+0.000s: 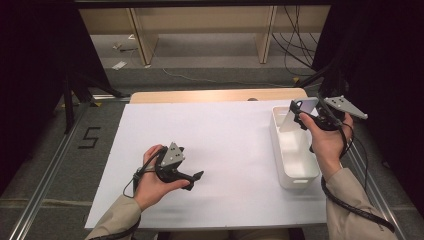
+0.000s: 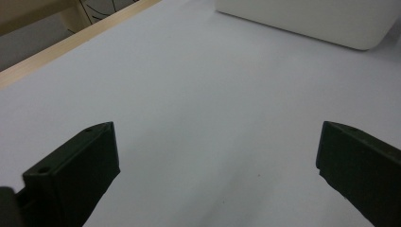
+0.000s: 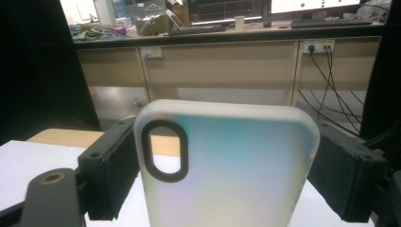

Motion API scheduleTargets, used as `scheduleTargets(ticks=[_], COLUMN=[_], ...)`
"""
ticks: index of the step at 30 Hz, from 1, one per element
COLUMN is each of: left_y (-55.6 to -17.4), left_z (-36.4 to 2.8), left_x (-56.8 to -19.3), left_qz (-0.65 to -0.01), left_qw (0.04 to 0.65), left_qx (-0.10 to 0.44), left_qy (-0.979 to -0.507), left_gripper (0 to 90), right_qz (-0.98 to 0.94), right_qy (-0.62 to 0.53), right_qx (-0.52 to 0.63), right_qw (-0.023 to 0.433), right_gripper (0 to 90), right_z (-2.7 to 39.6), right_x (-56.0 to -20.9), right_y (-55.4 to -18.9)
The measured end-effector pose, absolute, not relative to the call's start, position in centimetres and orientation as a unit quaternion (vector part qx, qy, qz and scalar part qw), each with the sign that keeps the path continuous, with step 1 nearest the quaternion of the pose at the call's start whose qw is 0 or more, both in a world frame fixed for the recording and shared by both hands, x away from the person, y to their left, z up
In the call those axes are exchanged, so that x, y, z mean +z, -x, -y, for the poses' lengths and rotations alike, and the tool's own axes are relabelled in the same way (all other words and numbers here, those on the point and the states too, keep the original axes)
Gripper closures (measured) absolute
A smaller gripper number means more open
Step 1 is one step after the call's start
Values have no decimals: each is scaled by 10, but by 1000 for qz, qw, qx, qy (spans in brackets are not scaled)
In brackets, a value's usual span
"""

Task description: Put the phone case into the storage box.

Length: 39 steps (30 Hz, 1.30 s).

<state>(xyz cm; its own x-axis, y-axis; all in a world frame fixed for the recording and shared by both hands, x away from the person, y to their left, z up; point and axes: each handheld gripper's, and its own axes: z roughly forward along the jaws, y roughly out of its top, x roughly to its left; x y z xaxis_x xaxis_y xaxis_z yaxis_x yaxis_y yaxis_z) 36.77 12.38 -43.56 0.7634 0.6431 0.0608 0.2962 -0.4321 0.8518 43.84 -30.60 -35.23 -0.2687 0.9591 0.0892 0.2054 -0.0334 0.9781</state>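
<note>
— Two tools are over the counter point(image 1: 210, 135); what is each doing?
— The right tool point(image 1: 299, 111) is clamped on a phone case point(image 1: 296, 114), its jaws pressing the case's two long edges. The case is pale and translucent, with a dark-rimmed oval camera cutout point(image 3: 164, 150) near its top corner.
— Where is the case?
— Lifted off the counter, above the far end of the white bin point(image 1: 294, 179), which stands on the white sheet at the right.
— And the left tool point(image 1: 196, 181)?
— Released, jaws spread wide with nothing between them, low over bare white sheet, well apart from the bin.
</note>
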Motion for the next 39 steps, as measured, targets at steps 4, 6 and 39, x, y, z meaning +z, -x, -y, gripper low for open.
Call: scheduleTargets(ticks=[4,6,39], left_y=[-368,-368,-368], left_z=[-124,-124,-124], left_x=[-436,-436,-435], left_qz=[-286,-285,-285], left_qw=[451,452,455], left_qx=[192,193,193], left_qy=[-823,-823,-821], left_gripper=[0,0,0], right_qz=[-596,-596,-599], right_qy=[-490,-491,-501], right_qx=[526,525,512], right_qw=[357,358,358], right_gripper=[181,181,181], right_z=[307,307,310], right_x=[-354,-354,-362], right_y=[-440,-441,-450])
